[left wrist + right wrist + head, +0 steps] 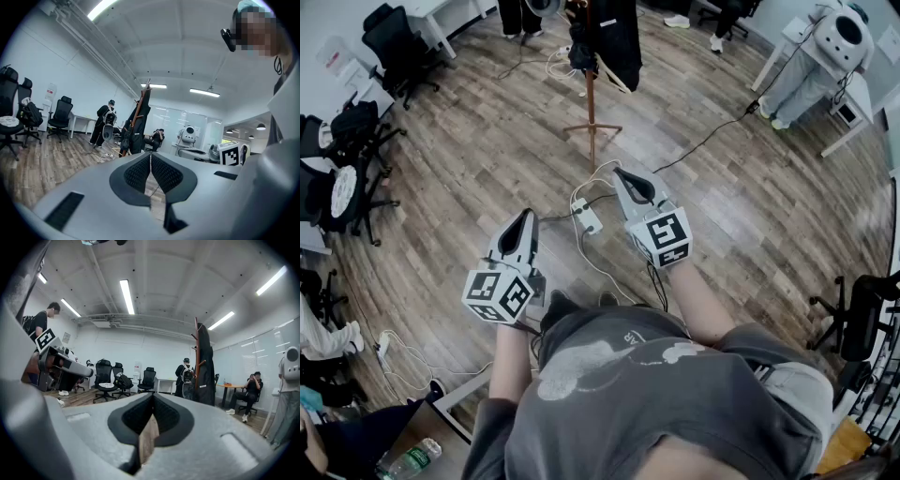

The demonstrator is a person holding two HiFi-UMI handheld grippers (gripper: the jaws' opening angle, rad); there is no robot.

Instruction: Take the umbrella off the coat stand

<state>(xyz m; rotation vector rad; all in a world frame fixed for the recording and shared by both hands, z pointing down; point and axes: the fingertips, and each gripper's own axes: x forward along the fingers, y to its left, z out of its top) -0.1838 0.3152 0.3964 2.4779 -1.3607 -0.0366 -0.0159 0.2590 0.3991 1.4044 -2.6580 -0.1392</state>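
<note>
Wood-plank flooring (469, 159) runs across an open office, with black office chairs (394, 42) along the far left, a white round-headed robot (839, 37) by the desks at the far right, and a water bottle (412, 459) on a table edge at the near left. At the far centre stands the coat stand (592, 112), a slim wooden pole on a small foot, with a dark coat (619, 37) hung on its right side and a dark bundle (581, 54) on its left. The umbrella cannot be picked out with certainty among these dark hanging things. On the floor between the person and the stand lies a white power strip (587, 219), and a black cable (712, 136) trails from the stand's foot away to the far right; nothing taller stands in between. Both tools are held near the body, well apart from the stand. The left gripper (525, 217) has its ribbed pads pressed together with nothing between them, and it points toward the stand. The right gripper (624, 174), a little farther forward, likewise has its jaw tips meeting and holds nothing. Each carries a cube (666, 236) of black-and-white square markers. The print on the person's grey shirt (628, 384) is too small to read.
</note>
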